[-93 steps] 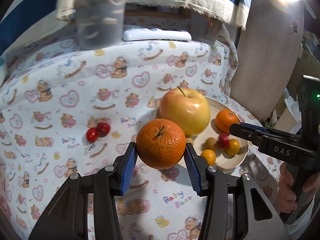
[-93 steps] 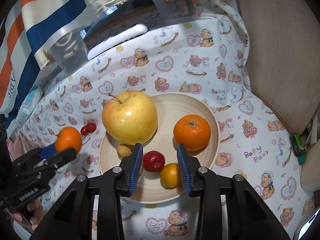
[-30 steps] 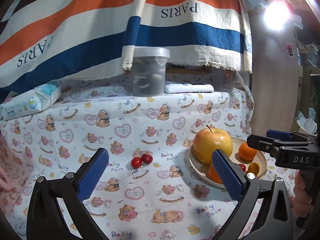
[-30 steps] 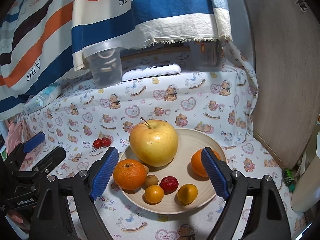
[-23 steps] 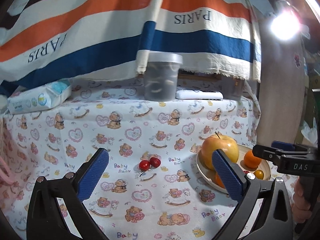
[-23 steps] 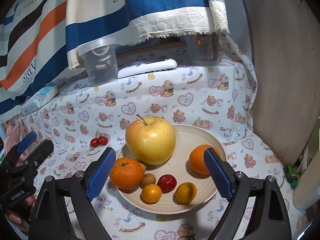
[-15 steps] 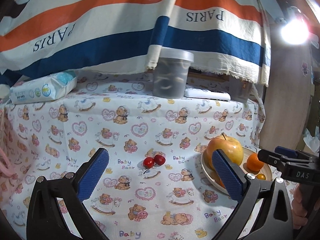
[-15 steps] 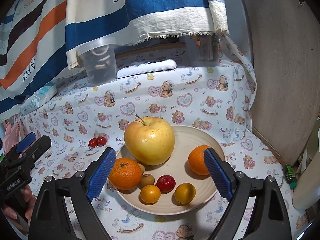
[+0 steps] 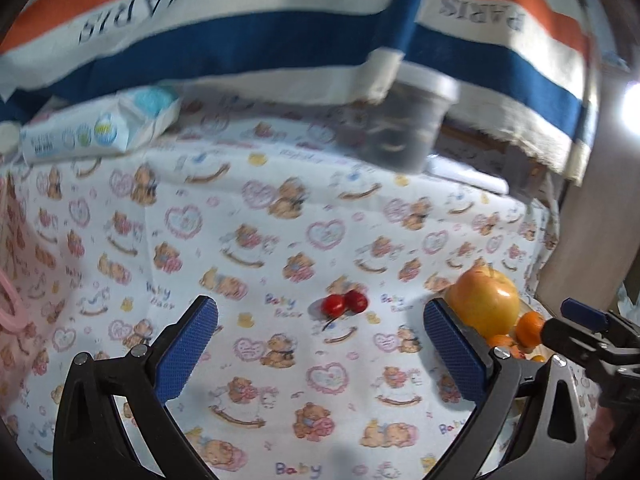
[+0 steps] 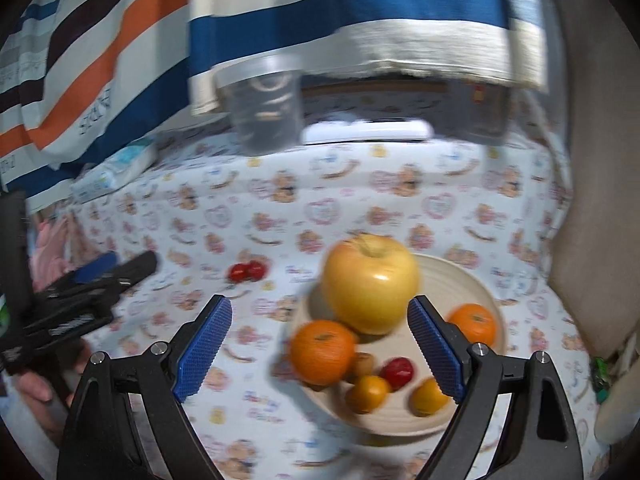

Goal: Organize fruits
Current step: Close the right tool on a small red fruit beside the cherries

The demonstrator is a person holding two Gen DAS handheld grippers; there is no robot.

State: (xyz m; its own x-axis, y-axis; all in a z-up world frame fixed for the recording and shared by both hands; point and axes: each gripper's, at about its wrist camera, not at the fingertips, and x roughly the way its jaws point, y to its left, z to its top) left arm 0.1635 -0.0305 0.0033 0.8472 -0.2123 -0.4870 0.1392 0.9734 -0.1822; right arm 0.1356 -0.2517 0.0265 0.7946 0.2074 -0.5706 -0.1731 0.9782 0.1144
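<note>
Both views have swung left since a second ago. My left gripper (image 9: 320,344) gapes wide over 2 cherries (image 9: 344,303) at 12 o'clock. My right gripper (image 10: 320,346) gapes too, empty; plate (image 10: 486,292) of fruit at 1 o'clock.

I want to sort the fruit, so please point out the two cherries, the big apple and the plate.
cherries (image 9: 344,303), left wrist view, between the two red fruits.
apple (image 10: 370,282), right wrist view, middle of its yellow skin.
plate (image 10: 478,286), right wrist view, bare rim at the right.
</note>
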